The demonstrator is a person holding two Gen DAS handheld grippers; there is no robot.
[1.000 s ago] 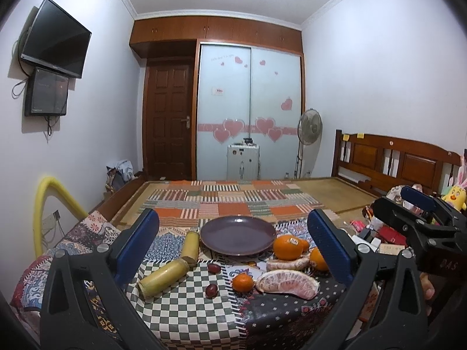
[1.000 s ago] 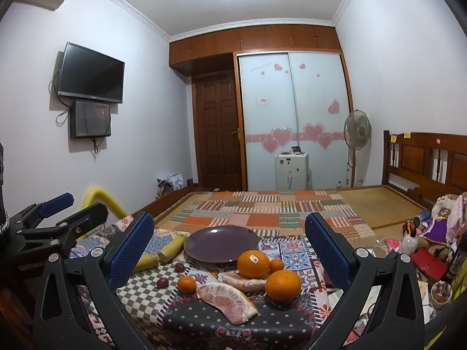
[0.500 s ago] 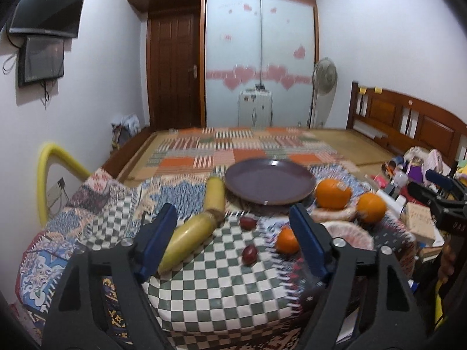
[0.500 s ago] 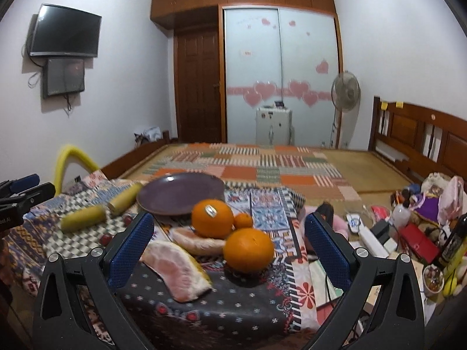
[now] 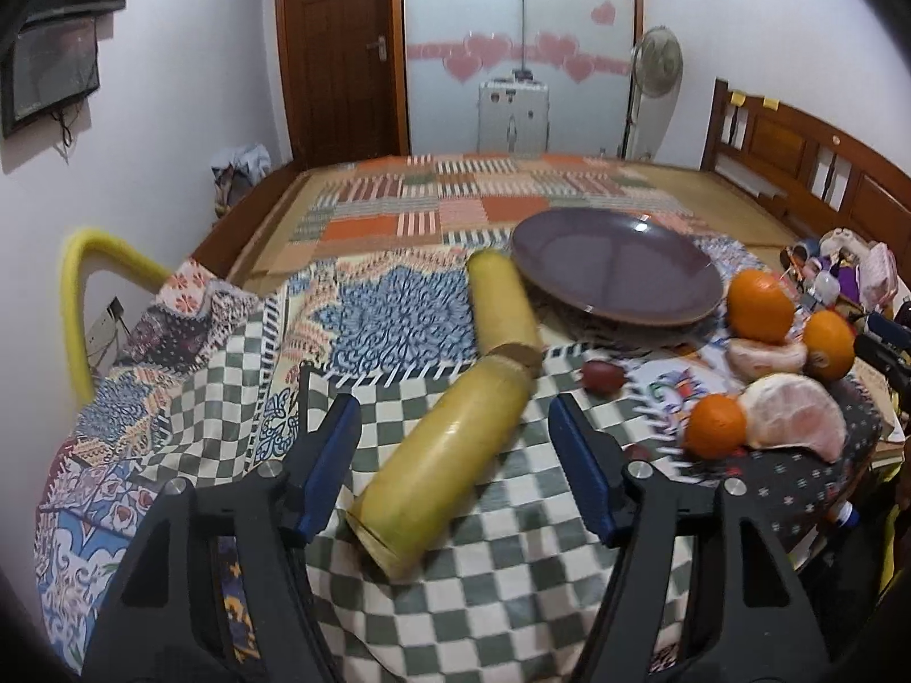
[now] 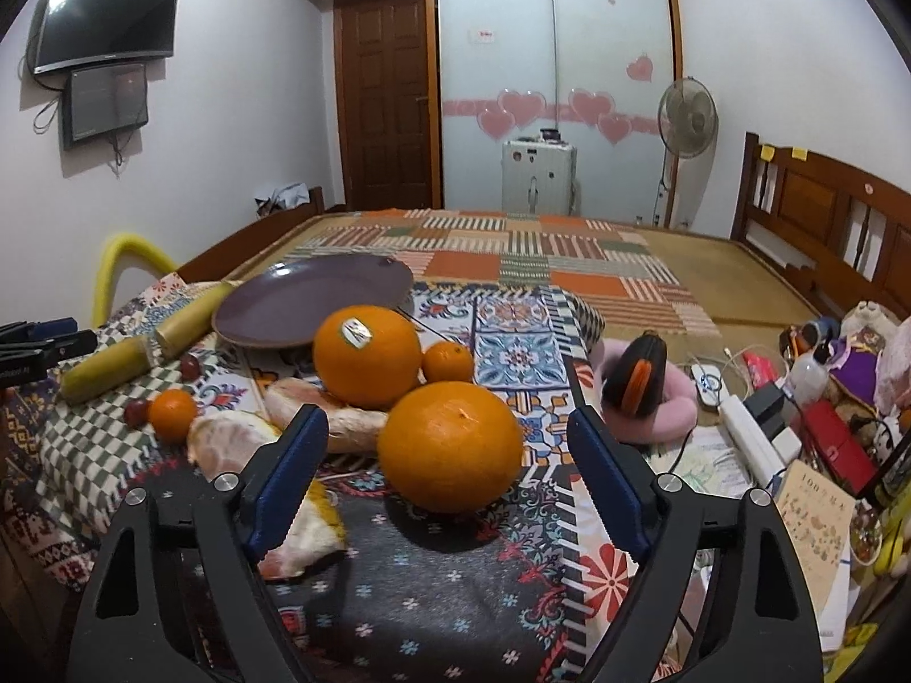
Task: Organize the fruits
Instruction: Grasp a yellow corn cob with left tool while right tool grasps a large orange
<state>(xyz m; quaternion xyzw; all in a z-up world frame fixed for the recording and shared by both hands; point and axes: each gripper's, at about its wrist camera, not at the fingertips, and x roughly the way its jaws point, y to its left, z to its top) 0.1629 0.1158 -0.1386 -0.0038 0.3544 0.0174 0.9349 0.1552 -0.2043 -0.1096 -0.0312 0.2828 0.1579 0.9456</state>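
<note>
My left gripper (image 5: 455, 415) is open, its blue pads either side of the near end of a yellow sugarcane piece (image 5: 444, 461), not touching it. A second cane piece (image 5: 501, 301) lies beyond, beside the empty purple plate (image 5: 615, 273). My right gripper (image 6: 447, 432) is open around a large orange (image 6: 450, 447) on the cloth. Behind it sit a stickered orange (image 6: 367, 356), a small tangerine (image 6: 447, 361), another tangerine (image 6: 172, 412), peeled pomelo segments (image 6: 228, 447) and small red fruits (image 5: 600, 375). The plate also shows in the right wrist view (image 6: 313, 299).
The fruit lies on a table under patterned cloths (image 5: 239, 375) at the foot of a bed. A pink cushion with a black object (image 6: 643, 381), a power strip (image 6: 751, 438), boxes and books crowd the right side. A yellow tube (image 5: 79, 307) curves at the left.
Both grippers have moved down and forward toward the table. The left now straddles the near cane piece; the right now straddles the large orange. Both jaws stay open.
</note>
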